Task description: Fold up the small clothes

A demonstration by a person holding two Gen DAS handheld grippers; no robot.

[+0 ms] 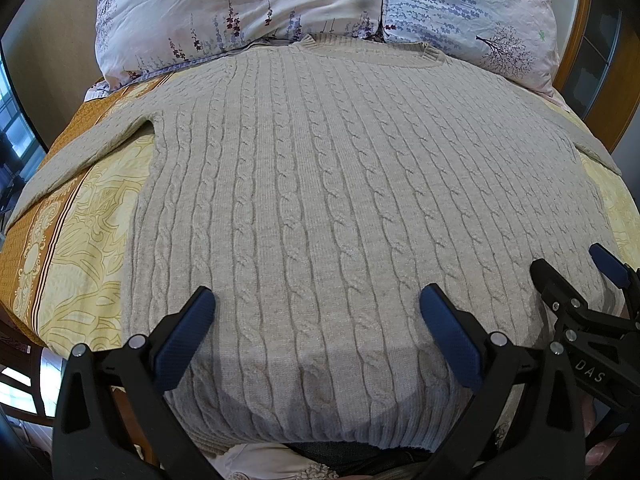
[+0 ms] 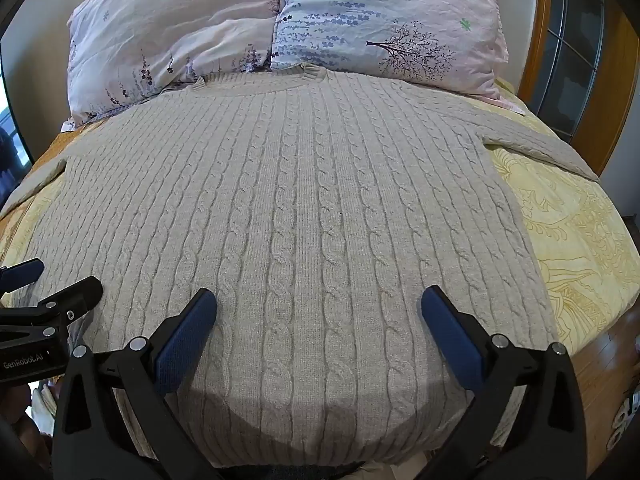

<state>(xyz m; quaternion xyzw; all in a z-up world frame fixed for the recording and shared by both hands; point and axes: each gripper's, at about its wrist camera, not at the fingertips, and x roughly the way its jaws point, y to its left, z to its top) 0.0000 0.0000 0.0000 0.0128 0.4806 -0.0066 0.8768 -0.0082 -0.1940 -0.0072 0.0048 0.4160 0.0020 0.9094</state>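
Note:
A beige cable-knit sweater (image 1: 320,184) lies flat on the bed, collar at the far end by the pillows, hem at the near edge, sleeves spread out to both sides. It also shows in the right wrist view (image 2: 288,208). My left gripper (image 1: 316,312) is open and empty, hovering over the hem at its left half. My right gripper (image 2: 318,312) is open and empty over the hem's right half. The right gripper shows at the right edge of the left wrist view (image 1: 568,272), and the left gripper at the left edge of the right wrist view (image 2: 60,280).
Two floral pillows (image 1: 248,12) (image 2: 384,20) lie at the head of the bed behind the collar. A yellow and orange patterned bedspread (image 1: 88,216) (image 2: 576,232) covers the bed. A wooden door frame (image 2: 536,40) stands at the far right.

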